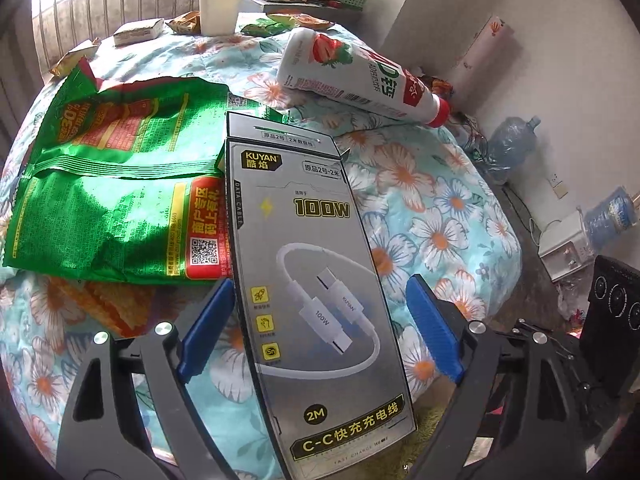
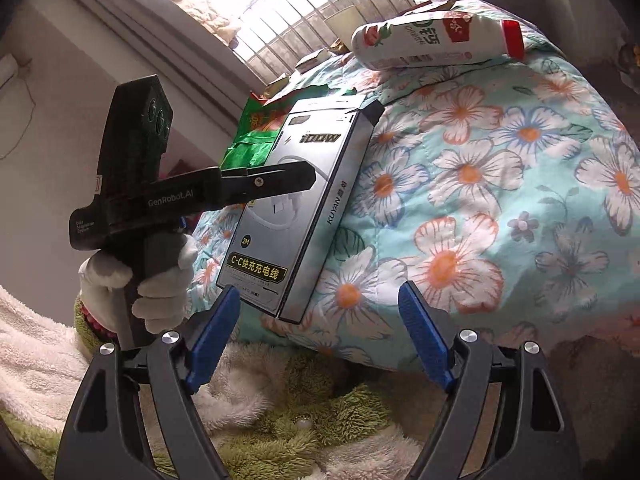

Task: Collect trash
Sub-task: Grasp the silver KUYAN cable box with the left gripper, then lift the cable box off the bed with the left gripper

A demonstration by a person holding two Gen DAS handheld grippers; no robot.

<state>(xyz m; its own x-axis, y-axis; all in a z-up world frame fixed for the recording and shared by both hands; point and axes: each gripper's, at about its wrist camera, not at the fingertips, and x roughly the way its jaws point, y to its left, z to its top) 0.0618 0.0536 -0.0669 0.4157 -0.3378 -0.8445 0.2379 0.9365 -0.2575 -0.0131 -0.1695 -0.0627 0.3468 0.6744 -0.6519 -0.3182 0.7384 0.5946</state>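
Observation:
A grey cable box printed "100W" lies flat on the floral quilt, its far end over a crumpled green snack bag. My left gripper straddles the box's near half, open: the left pad sits at the box's edge and the right pad stands clear of it. A white strawberry-drink bottle with a red cap lies on its side farther back. In the right wrist view my right gripper is open and holds nothing, just below the box's near corner. The bottle lies above it.
A white-gloved hand holds the left gripper, whose near finger crosses the box. A paper cup, small wrappers and a small carton sit at the quilt's far edge. A fluffy green-and-white blanket lies below. Water jugs stand at right.

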